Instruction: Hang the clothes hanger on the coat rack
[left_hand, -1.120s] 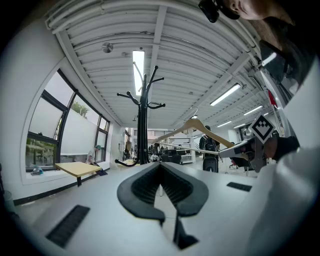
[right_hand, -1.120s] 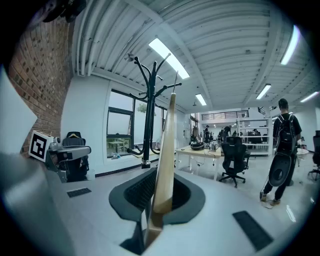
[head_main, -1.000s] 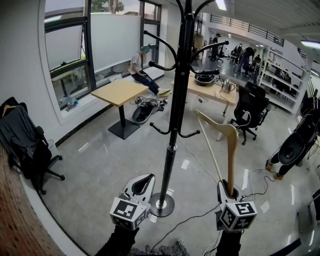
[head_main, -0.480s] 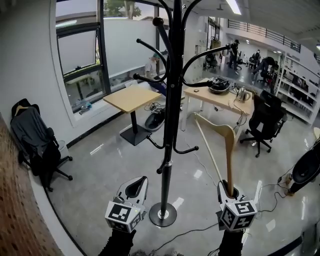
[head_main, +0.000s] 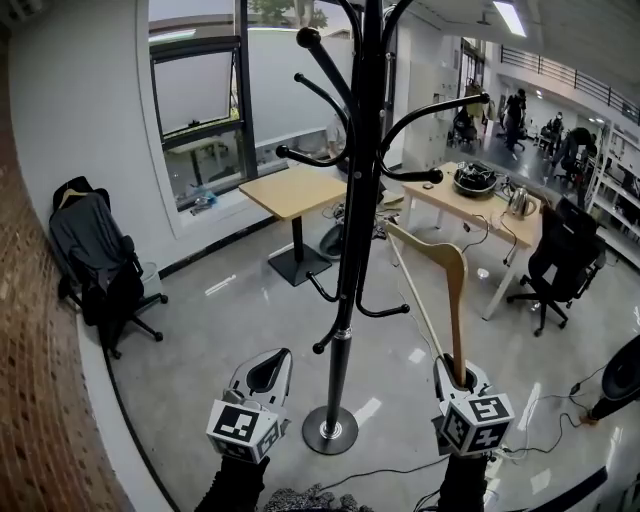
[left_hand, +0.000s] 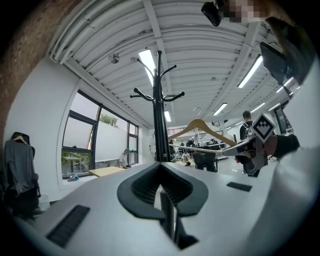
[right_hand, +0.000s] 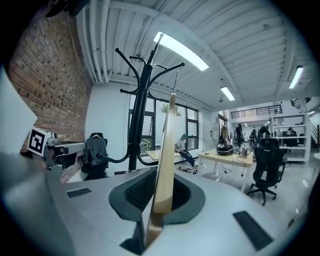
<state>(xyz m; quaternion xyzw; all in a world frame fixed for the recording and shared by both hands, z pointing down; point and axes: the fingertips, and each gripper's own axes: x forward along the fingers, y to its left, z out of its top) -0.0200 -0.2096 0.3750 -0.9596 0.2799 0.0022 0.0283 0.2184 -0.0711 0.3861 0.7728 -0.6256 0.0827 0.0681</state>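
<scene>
Coat rack (head_main: 355, 230), black and tall, fills the centre of the head view, its curved arms branching near the top and its round base on the glossy floor (head_main: 220, 340). Right of its pole a wooden clothes hanger (head_main: 458, 300) stands upright, not yet on any arm. Hanging it well probably means lifting it high, turning it so the metal hook, barely visible here, faces a curved arm, then lowering it until it catches before letting go. At lower right, the right gripper (head_main: 455, 372) is clamped narrowly on the hanger's lower end. At lower left, the left gripper (head_main: 272, 358) has its jaws together, holding nothing.
</scene>
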